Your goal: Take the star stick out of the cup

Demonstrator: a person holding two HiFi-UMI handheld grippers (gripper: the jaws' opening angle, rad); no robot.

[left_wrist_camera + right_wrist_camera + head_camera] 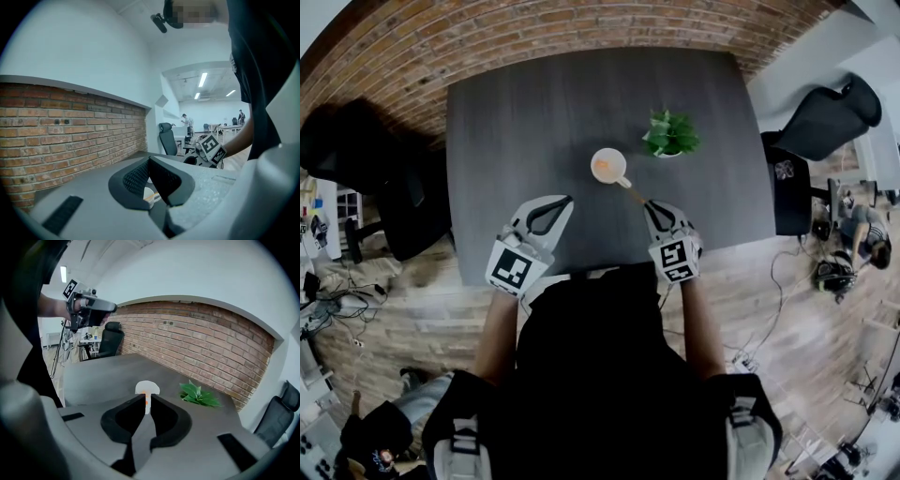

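Note:
A white cup (608, 166) with an orange inside stands mid-table. The thin star stick (634, 194) slants out of it toward me, and its near end reaches the tips of my right gripper (648, 204), whose jaws are shut on it. In the right gripper view the cup (147, 388) sits just beyond the closed tips of the right gripper (146, 401), with a bit of orange between them. My left gripper (566, 201) hovers to the cup's left, shut on nothing. In its own view the left gripper (150, 160) shows the cup (148, 195) low behind its jaws.
A small green potted plant (670, 134) stands right of the cup, also seen as the plant (198, 394). A brick wall (581, 28) runs behind the dark table (516, 122). Office chairs (825, 117) stand at both sides.

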